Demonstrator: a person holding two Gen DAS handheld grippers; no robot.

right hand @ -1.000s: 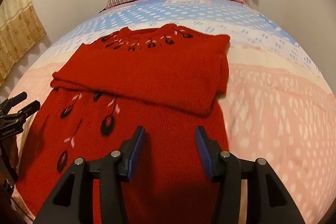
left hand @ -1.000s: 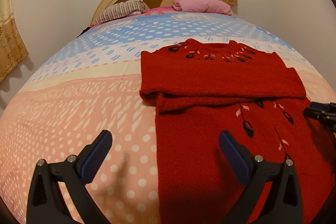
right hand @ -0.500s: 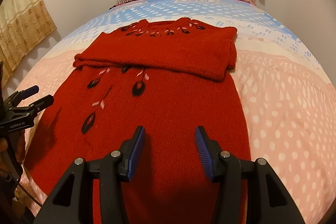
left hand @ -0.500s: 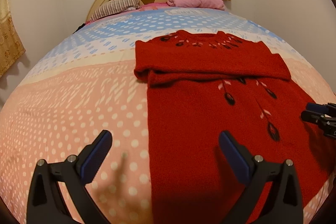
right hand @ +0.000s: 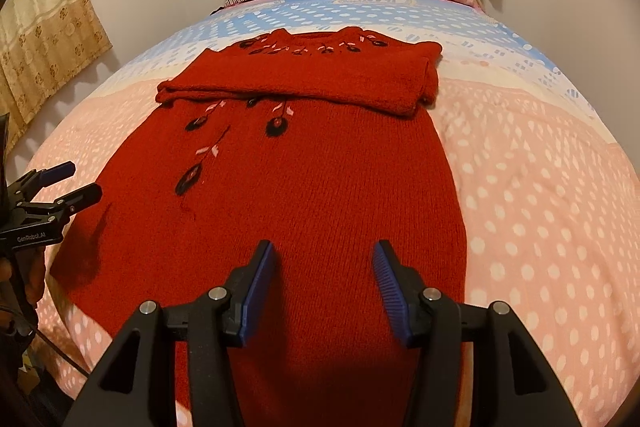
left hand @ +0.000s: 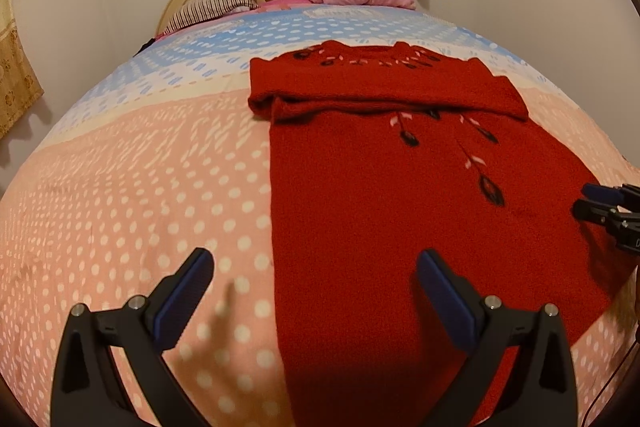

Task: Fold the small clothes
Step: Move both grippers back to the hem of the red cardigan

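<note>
My left gripper (left hand: 314,287) gapes wide and my right gripper (right hand: 324,287) half-open, both jaws empty, above the coarse-knit red sweater (right hand: 320,167), sleeves folded across, flat on the dotted bed (left hand: 140,187).

I have drawn both hand-held grippers back toward the foot of the bed (left hand: 120,211). In each wrist view the red sweater (right hand: 320,187) now sits farther off, with more of its lower body exposed below the folded sleeves. My left hand-held gripper (left hand: 312,291) and right hand-held gripper (right hand: 324,287) have withdrawn over its lower part.
</note>
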